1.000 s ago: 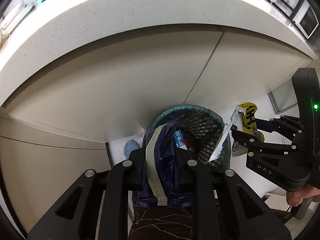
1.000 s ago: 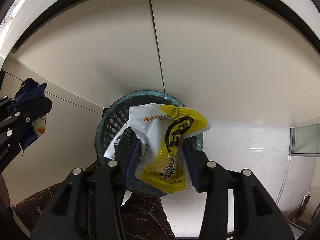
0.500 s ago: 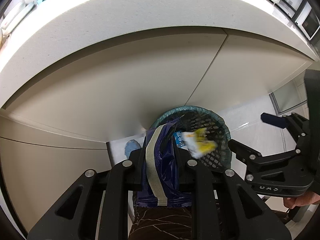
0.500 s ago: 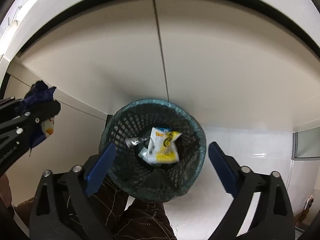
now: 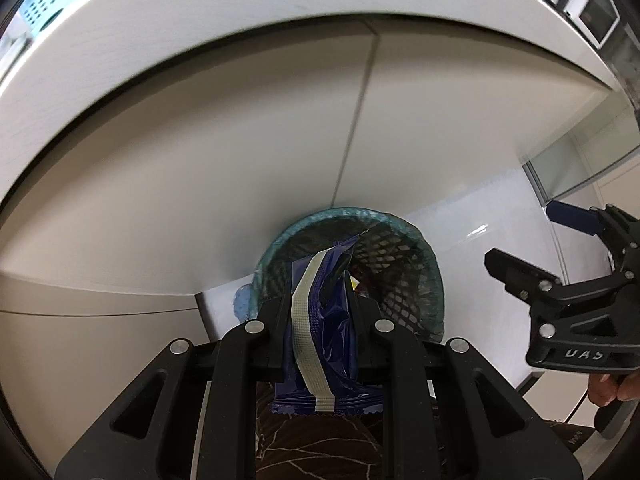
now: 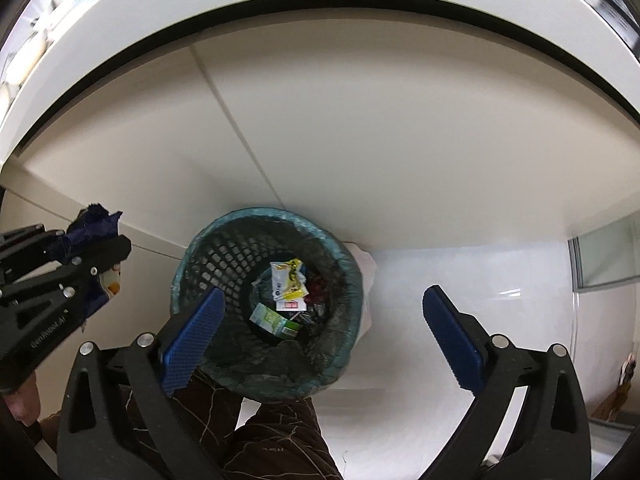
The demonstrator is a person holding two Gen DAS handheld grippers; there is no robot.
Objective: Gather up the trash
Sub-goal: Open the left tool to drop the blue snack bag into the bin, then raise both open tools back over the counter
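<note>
1. Pinching a dark blue snack wrapper [image 5: 324,320] with a pale seam strip, left gripper [image 5: 320,316] has its jaws narrow and pressed on the wrapper; it hangs above the near rim of the wastebasket [image 5: 424,264].
2. Right gripper [image 6: 320,316] has blue pads [image 6: 192,336] spread wide, nothing between them, pointing down at the bin mouth.
3. Wastebasket [image 6: 200,256] is black mesh with a teal liner and stands on the white floor against the beige cabinet front [image 6: 360,120]. Inside lie a yellow-white packet [image 6: 286,280], a green carton [image 6: 276,320] and smaller scraps.
4. Step in hand, as judged: drop the blue wrapper. Centre the left gripper over the opening, not the rim, then open fully; film is light and may cling to a pad or catch the liner.
5. Keep the right gripper out of the drop path.
6. Writing: the right gripper's body reads as mirrored "UAS"-like letters in the left view; white lettering on the left gripper's body is blurred. Packet print too small to read.
</note>
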